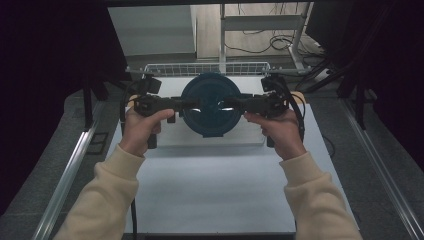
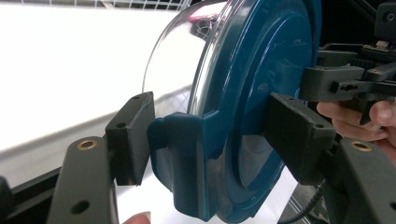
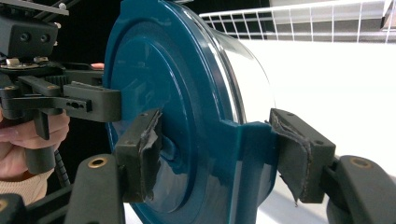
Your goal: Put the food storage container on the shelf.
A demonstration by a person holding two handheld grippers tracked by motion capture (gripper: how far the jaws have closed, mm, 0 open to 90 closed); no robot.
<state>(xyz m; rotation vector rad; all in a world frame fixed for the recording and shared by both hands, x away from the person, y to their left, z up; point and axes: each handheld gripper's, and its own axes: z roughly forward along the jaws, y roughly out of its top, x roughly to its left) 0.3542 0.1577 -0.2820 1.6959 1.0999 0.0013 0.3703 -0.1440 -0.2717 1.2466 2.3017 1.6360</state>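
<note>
While both hands hold their tools level over the table, a round container (image 1: 211, 106) with a dark blue lid (image 1: 210, 102) hangs between them, lifted above the white table (image 1: 215, 185) in front of the wire basket (image 1: 205, 68).

Left side first: the left gripper (image 1: 192, 104) comes in from the left edge of the lid. In the left gripper view its jaws stand partly open around the blue clip tab (image 2: 184, 158) on the rim; one pad sits against the tab's outer side, the other against the lid's top face, so it looks closed on the rim there (contact on the far pad is hard to confirm).

Middle: the body is clear, glass or hard plastic, cannot tell which. Judgement: stiff, smooth, likely slippery on the wall, maybe breakable if glass; it appears empty, so probably light to moderate. Best hold is the lid's clip tabs, where the rim gives an edge.

Right side: the right gripper (image 1: 231, 104) mirrors it. In the right gripper view its jaws straddle the opposite tab (image 3: 252, 154), one worn pad (image 3: 144, 149) touching the lid face, the other at the tab's far side. Pad rubber is torn, so grip may be weaker.
</note>
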